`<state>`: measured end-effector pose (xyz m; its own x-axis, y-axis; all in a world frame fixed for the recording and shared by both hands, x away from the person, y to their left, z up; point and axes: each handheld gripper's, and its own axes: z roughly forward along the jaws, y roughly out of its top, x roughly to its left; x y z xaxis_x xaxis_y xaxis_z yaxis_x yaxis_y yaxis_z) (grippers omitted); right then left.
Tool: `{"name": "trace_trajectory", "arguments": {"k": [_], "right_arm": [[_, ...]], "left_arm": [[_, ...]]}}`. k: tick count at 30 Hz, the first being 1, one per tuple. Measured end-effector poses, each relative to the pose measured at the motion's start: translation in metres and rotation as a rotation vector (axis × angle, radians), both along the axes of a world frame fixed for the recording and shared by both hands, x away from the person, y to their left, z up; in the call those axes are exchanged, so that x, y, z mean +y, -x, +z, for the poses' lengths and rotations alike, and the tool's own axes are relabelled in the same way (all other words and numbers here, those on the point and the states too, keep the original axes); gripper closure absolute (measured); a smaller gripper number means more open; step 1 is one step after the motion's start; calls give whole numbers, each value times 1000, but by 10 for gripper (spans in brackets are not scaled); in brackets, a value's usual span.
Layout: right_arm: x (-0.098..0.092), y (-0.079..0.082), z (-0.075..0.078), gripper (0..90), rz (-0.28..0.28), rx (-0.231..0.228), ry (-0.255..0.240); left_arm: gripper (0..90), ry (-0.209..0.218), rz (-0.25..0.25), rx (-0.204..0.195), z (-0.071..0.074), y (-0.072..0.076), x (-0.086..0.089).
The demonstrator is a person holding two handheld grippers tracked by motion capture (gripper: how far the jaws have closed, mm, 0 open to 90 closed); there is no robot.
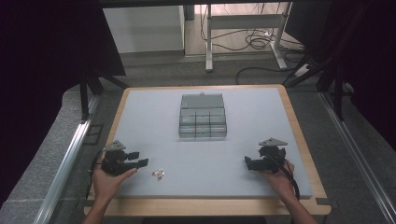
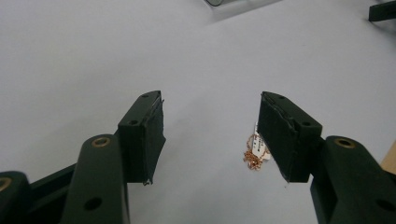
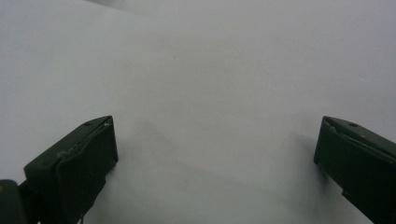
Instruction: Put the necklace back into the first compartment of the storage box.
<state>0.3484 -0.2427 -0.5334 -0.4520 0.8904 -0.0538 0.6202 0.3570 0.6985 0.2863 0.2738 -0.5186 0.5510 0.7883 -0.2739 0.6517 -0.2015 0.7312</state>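
Chain: small copper-coloured chain (image 1: 159, 174) with a white tag, lying loose on the grey mat (image 1: 243, 140) near its front edge, left of centre; about 7 o'clock from the clear box. In the left gripper view it lies (image 2: 254, 151) just inside the right-hand jaw, partly hidden behind that pad; I cannot tell whether the pad touches it.
Left gripper: held in the person's left hand at the mat's front left (image 1: 140, 163), jaws level and pointing toward 3 o'clock, at the chain, tips just short of it. Jaws stand wide apart (image 2: 211, 135), bare mat between them, nothing clamped.
Right gripper: held in the right hand at the front right (image 1: 248, 163), pointing toward 9 o'clock, well apart from the chain. Jaws spread wide (image 3: 215, 154), plain mat between them.
Box: clear plastic compartment box (image 1: 202, 122) at mat centre, lid tipped open toward 12 o'clock, compartments look empty.
Table: wooden edge (image 1: 205, 205) shows around the mat.
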Motion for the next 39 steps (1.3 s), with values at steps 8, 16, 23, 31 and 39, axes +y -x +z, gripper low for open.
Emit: {"name": "trace_trajectory", "arguments": {"k": [8,16,23,31,39], "right_arm": [[-3,7,0,0,-8,-4,0],[-3,11,1,7,-23,-3,2],[-6,13,0,16,-10,-8,-5],[-7,14,1,19,0,-7,-1],[-7,14,1,20,1,-9,-2]], "left_arm": [[427,-42,-7,1,-2,7,-3],[431,-53,-36,9,-1,11,-8],[435,-36,-34,6,1,12,-6],[442,-25,-49,0,5,16,-10],[461,-28,-83,-8,10,21,-19]]}}
